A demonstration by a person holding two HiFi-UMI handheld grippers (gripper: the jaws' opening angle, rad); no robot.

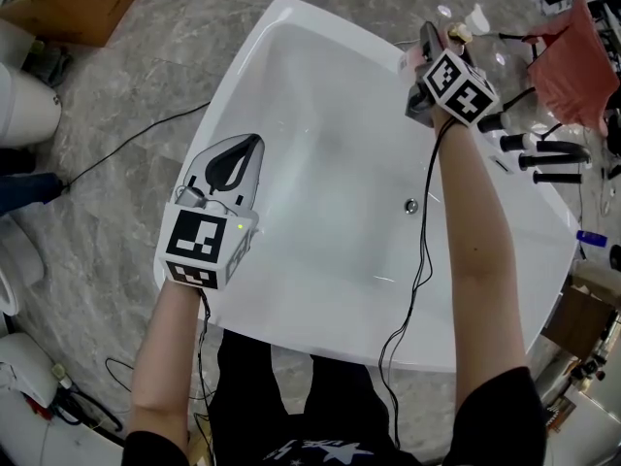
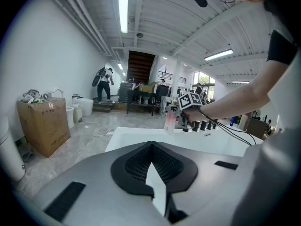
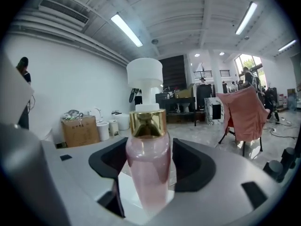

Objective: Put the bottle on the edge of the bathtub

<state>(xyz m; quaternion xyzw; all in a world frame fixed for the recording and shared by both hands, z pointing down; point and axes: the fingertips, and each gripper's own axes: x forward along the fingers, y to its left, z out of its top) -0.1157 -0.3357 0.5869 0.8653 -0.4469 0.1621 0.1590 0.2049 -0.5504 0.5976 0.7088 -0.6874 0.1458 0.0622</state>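
A pink bottle (image 3: 147, 168) with a gold collar and white pump cap stands upright between the jaws of my right gripper (image 3: 148, 159). The pads stand slightly off its sides, so the gripper is open. In the head view that gripper (image 1: 432, 42) is at the far right corner of the white bathtub (image 1: 291, 13), with the bottle (image 1: 454, 34) at the rim there. The left gripper view shows the bottle (image 2: 169, 121) standing on the tub's far edge. My left gripper (image 1: 236, 158) hovers over the tub's left rim, shut and empty, its pads meeting at a point (image 2: 151, 147).
Black tap handles (image 1: 543, 153) line the tub's right ledge, and a red cloth (image 1: 572, 61) hangs beyond them. The drain (image 1: 411, 205) sits in the tub's right wall. A cardboard box (image 1: 78, 3), white fixtures (image 1: 24, 105) and a cable (image 1: 126, 144) lie on the grey floor at left.
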